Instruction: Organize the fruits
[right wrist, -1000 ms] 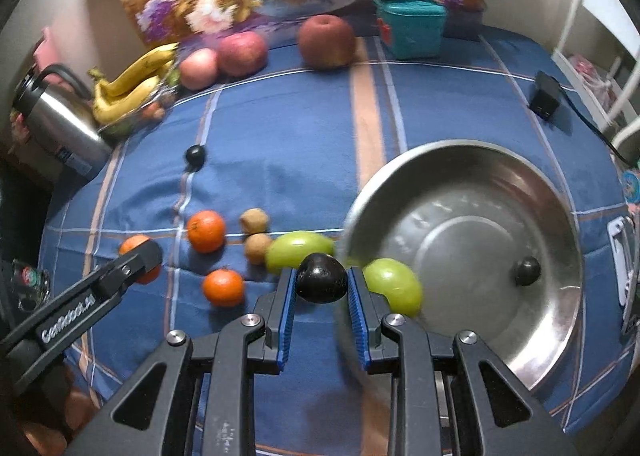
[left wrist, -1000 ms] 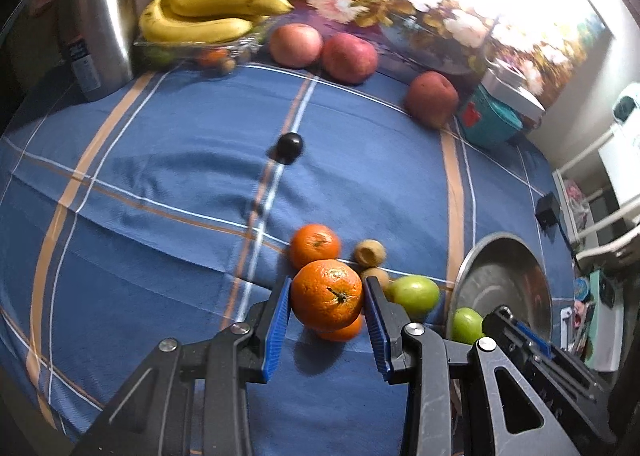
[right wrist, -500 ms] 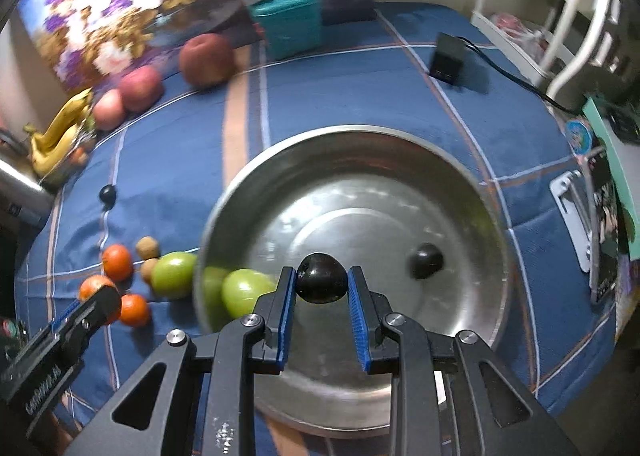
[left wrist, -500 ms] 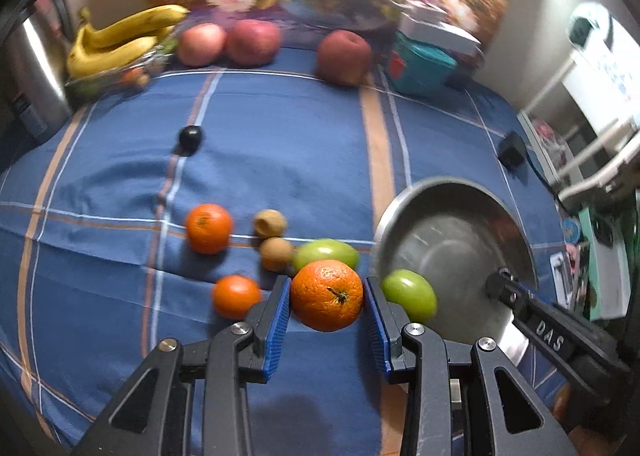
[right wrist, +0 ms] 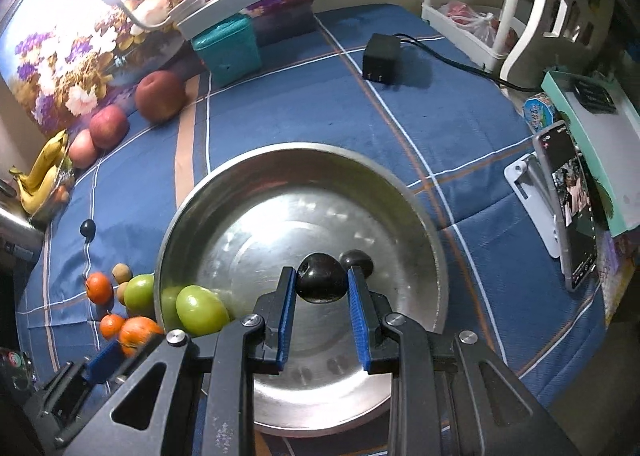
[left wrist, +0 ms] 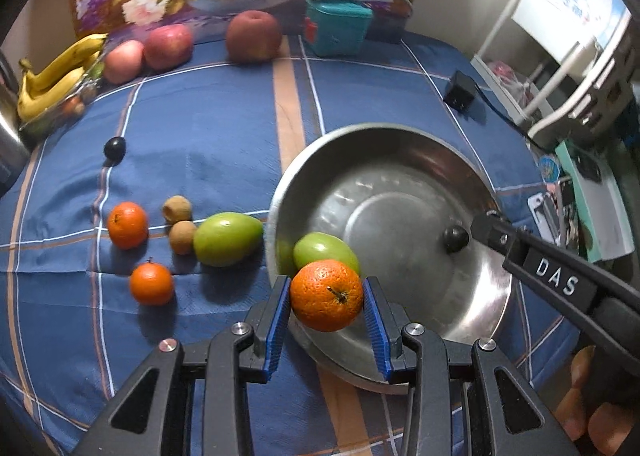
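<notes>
Our left gripper (left wrist: pixel 326 298) clamps an orange (left wrist: pixel 326 295) above the steel bowl's (left wrist: pixel 496 296) seven-o'clock rim; only this view shows fingertips (left wrist: pixel 576 412) at five o'clock. Our right gripper (right wrist: pixel 321 284) pinches a dark plum (right wrist: pixel 321 283) over the bowl; only here a propped phone (right wrist: pixel 568 208) shows at three o'clock.

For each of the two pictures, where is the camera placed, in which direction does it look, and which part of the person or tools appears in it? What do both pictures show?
Left wrist view: sits on the left hand-held gripper, looks steeply down past its held orange at the steel bowl; the right hand-held gripper's finger and some fingertips show at right.
Right wrist view: sits on the right hand-held gripper, looks down into the bowl past its held dark fruit; the left hand-held gripper shows at lower left.
Both show: the bowl, the green fruit in it, the blue checked cloth.
</notes>
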`<state>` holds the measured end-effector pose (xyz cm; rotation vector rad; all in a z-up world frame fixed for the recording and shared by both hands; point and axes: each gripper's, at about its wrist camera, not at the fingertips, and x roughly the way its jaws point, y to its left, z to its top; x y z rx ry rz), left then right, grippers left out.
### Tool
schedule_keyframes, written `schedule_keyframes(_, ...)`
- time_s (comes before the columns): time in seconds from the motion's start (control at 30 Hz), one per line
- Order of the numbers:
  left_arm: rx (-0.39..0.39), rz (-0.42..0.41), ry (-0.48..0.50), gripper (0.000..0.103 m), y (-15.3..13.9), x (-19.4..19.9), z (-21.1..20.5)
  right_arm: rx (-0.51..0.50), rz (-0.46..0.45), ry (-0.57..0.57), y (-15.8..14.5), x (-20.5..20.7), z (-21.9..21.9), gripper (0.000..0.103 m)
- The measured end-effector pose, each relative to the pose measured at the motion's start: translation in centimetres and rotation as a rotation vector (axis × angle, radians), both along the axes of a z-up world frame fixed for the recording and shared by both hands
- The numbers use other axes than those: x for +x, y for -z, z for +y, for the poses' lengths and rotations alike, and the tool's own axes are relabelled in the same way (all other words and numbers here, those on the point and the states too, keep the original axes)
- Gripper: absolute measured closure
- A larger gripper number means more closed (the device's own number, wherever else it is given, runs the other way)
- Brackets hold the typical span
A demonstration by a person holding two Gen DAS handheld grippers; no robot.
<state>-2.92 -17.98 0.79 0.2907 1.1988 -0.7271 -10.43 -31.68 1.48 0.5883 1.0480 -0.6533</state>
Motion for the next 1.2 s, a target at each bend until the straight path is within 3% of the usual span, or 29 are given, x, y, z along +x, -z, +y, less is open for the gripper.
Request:
schedule_keyframes(0.53, 0.049, 0.007, 0.060, 0.064, 1.4, -1.5, -1.8, -0.001, 0.003, -0.015, -0.1, 0.0, 0.2, 0.076)
schedule_keyframes(1.2, 0.103, 0.053, 0.070, 0.064, 3.9, -1.6, -2.7, 0.069, 0.110, -0.051, 4.3, 1.4, 0.7, 0.075)
